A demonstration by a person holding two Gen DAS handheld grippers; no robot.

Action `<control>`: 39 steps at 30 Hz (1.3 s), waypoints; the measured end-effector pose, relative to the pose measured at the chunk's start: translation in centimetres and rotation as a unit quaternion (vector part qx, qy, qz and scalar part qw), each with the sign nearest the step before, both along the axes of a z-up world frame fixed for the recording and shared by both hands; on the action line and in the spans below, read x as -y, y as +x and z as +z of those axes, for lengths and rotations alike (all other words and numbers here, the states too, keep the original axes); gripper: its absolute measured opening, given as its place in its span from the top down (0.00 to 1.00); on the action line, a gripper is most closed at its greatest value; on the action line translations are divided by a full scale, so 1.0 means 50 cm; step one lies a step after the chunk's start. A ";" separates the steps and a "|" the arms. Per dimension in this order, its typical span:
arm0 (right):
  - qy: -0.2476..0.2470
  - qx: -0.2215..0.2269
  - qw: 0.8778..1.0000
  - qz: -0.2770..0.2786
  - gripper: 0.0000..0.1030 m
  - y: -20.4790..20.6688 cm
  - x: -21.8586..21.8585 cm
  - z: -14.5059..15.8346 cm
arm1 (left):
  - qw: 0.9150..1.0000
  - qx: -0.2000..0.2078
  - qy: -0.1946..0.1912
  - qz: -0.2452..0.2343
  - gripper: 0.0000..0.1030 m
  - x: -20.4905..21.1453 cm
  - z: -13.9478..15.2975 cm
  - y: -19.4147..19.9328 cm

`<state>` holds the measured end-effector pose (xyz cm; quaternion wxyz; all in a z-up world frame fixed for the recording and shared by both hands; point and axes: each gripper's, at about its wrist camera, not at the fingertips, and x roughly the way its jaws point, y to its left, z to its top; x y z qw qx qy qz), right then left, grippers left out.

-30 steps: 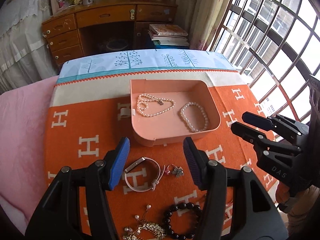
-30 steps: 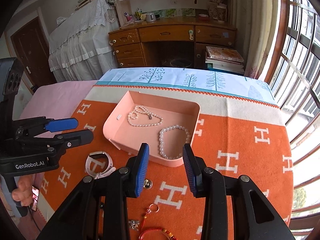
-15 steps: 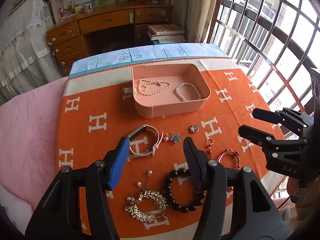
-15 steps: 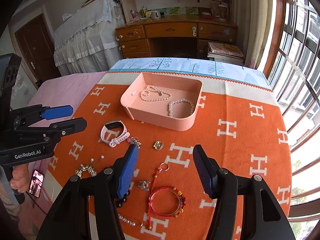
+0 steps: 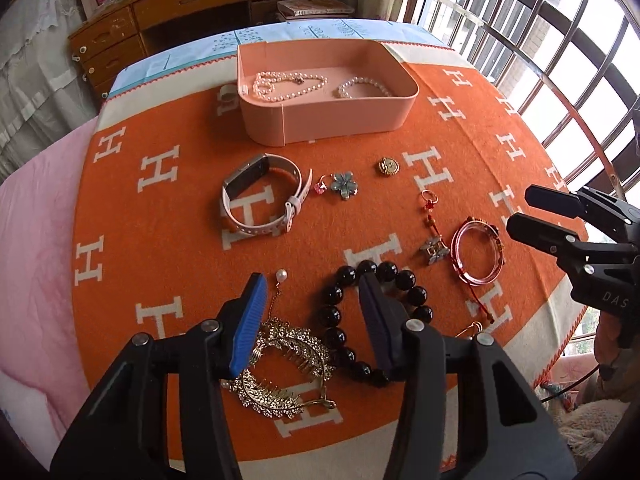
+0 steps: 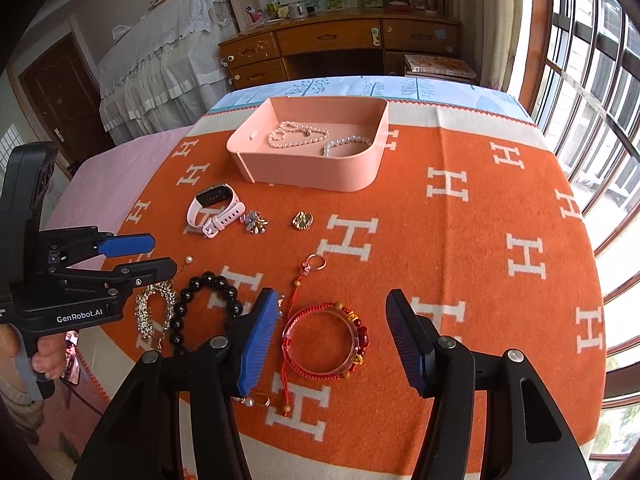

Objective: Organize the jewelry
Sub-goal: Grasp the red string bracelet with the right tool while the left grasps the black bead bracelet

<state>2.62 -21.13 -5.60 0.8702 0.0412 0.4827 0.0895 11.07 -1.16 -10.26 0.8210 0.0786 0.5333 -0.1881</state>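
Note:
A pink tray [image 5: 340, 124] [image 6: 312, 172] at the far side holds a pearl necklace [image 5: 288, 84] and a pearl bracelet [image 5: 362, 86]. On the orange blanket lie a white watch [image 5: 260, 200] [image 6: 214, 208], a flower charm [image 5: 344, 186], a gold pendant [image 5: 387, 167] [image 6: 302, 220], a black bead bracelet [image 5: 372, 312] [image 6: 204, 304], a gold hair comb [image 5: 280, 368] and a red bracelet [image 6: 324, 340] [image 5: 478, 256]. My left gripper [image 5: 312, 292] is open above the comb and the black beads. My right gripper [image 6: 332, 308] is open above the red bracelet.
The blanket [image 6: 480, 220] covers a table with a pink cloth [image 5: 32, 240] on the left. A wooden desk [image 6: 340, 40] and a bed stand behind; barred windows [image 5: 540, 40] on the right. A red tassel charm with a ring [image 6: 310, 266] lies mid-table.
Both grippers have drawn back from the tray toward the near edge and lowered over the loose jewelry. The right gripper has opened wider.

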 end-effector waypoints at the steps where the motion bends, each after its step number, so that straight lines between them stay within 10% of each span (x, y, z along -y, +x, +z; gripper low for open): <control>1: 0.003 -0.005 1.000 -0.002 0.44 -0.003 0.002 -0.011 | 1.000 -0.004 0.001 -0.003 0.57 0.001 -0.008 -0.002; 10: -0.012 -0.022 1.000 -0.011 0.44 -0.021 0.011 -0.070 | 0.999 -0.028 0.015 -0.026 0.58 0.030 -0.055 -0.006; 22: -0.064 -0.030 0.997 0.000 0.77 -0.013 -0.013 -0.122 | 0.998 -0.036 0.038 -0.041 0.58 0.058 -0.087 0.000; 27: -0.089 -0.015 0.996 0.017 0.89 -0.020 -0.036 -0.125 | 0.998 -0.029 0.045 -0.045 0.88 0.067 -0.083 -0.009; 39: -0.060 -0.009 0.998 0.022 0.89 -0.031 -0.043 -0.110 | 1.000 -0.025 0.006 -0.010 0.88 0.041 -0.065 -0.016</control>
